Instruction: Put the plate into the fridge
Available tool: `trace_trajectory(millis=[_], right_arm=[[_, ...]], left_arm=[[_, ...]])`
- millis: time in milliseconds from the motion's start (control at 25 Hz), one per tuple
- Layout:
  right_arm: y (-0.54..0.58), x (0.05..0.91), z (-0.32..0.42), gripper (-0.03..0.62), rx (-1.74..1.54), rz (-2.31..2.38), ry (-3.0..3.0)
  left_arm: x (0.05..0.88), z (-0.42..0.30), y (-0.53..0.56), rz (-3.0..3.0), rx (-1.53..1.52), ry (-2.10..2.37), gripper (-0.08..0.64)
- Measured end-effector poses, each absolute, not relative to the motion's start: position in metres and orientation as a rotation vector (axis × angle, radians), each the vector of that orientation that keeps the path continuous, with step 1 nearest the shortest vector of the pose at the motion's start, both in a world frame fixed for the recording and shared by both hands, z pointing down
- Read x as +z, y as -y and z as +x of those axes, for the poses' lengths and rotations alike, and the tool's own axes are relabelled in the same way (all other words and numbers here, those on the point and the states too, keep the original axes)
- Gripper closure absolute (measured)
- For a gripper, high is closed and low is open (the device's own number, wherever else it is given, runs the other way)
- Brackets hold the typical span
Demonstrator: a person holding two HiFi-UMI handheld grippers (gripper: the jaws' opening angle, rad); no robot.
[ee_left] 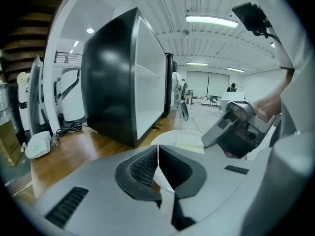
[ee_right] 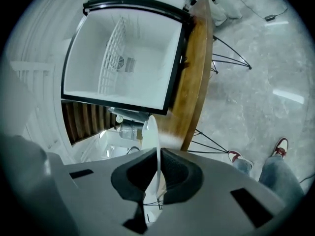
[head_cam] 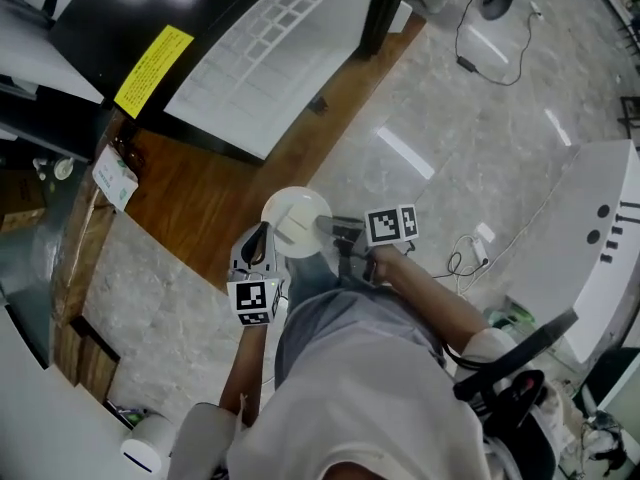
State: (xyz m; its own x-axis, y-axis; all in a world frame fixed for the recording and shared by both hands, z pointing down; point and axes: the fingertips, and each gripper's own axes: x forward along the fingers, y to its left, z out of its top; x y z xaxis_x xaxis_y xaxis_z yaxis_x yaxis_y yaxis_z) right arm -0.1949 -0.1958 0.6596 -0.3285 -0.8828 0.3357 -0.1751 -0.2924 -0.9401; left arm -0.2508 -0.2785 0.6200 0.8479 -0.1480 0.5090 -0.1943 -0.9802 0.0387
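Note:
A white plate (head_cam: 293, 218) hangs in the air between both grippers, over the edge of the wooden platform (head_cam: 196, 192). My left gripper (head_cam: 267, 242) is shut on the plate's near-left rim, and its own view shows the plate (ee_left: 180, 139) running out from the closed pads (ee_left: 145, 167). My right gripper (head_cam: 336, 230) is shut on the right rim; in its view the plate (ee_right: 150, 130) stands edge-on between the pads. The black fridge (head_cam: 270, 48) stands open ahead, its white inside (ee_right: 129, 58) fitted with a wire shelf (ee_right: 113, 53).
The fridge sits on the wooden platform above a marble floor (head_cam: 450, 118). A small white box (head_cam: 115, 177) lies at the platform's left end. Cables (head_cam: 470, 256) trail on the floor at the right near a white machine (head_cam: 590, 248). My own shoe (ee_right: 239, 160) shows below.

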Motion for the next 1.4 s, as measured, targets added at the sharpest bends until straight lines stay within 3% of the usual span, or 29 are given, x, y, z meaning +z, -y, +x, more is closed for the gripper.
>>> trace_trajectory(millis=[520,720,1040,1400], right_arm=[[-0.035,0.591,0.029,0.563,-1.448,-1.414,-1.386],[-0.014,0.517,0.068,0.563,-1.334,-1.387,-1.533],[0.052,0.409,0.193,0.563,-1.244,-1.247,-1.699],[0.146,0.369,0.228,0.563,-1.308,-1.175,-1.805]], left_arm=[[0.547,-0.07,0.02,3.052,0.59,0.196,0.538],[0.496,-0.046,0.008,3.069,0.455,0.215,0.538],[0.404,0.084,0.05,3.129,0.283,0.446,0.538],[0.354,0.129,0.122,3.112,0.112,0.7,0.538]])
